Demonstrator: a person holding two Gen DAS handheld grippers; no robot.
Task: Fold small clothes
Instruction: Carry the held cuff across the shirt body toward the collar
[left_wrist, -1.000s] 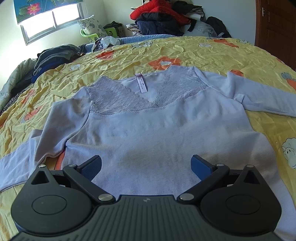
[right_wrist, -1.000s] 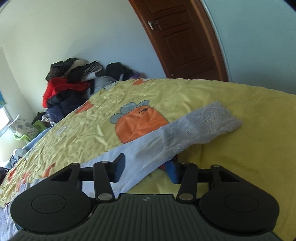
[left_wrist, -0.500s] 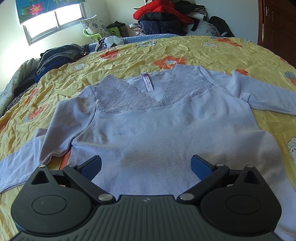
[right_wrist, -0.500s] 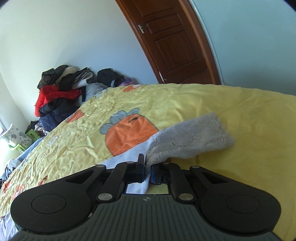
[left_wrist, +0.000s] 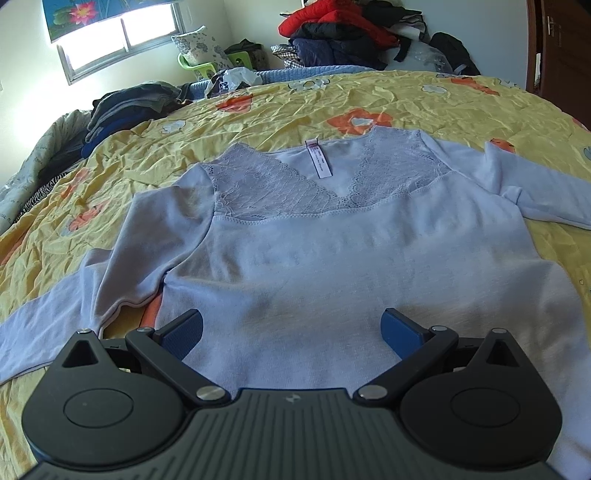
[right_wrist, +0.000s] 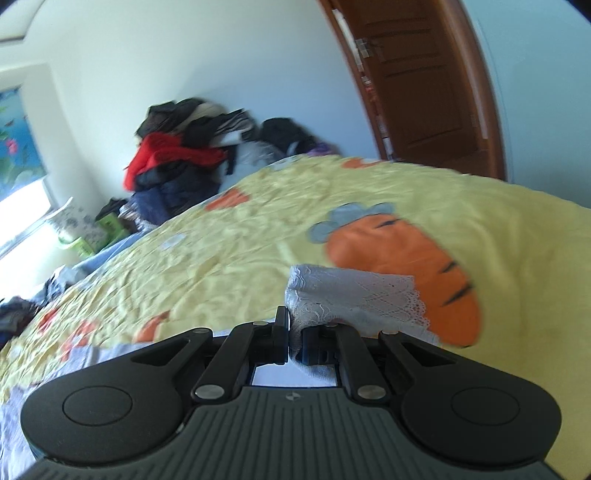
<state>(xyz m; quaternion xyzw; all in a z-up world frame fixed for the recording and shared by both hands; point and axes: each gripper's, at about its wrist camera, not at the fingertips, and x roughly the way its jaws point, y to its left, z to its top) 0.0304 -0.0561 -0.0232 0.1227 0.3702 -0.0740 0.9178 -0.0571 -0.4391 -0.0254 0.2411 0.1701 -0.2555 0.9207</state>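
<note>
We see a pale lilac top (left_wrist: 332, 266) spread flat, front up, on a yellow bedspread (left_wrist: 424, 103) printed with orange flowers and carrots. Its lace neckline and the label (left_wrist: 320, 161) lie at the far end of the top, toward the pile of clothes (left_wrist: 351, 33) stacked beyond the bed. One sleeve (left_wrist: 55, 317) bends out from the top's near left side, and the other runs off past its far right shoulder. Our left gripper (left_wrist: 291, 330) hovers over the near hem of the top with its blue-padded fingers (left_wrist: 184, 328) spread wide and nothing between them. Our right gripper (right_wrist: 293, 341) has its fingers pinched nearly together on the lace cuff (right_wrist: 354, 295) of a sleeve, and the cuff stands up out of the grip, lifted clear of the bedspread, with a large orange carrot (right_wrist: 402, 266) print just behind it. The right wrist view is blurred, so we cannot tell how much cloth sits in the grip. A brown door (right_wrist: 424, 81) stands beyond the bed on the carrot's far side, and a window (left_wrist: 122, 40) is set in the wall to the left of the clothes pile.
</note>
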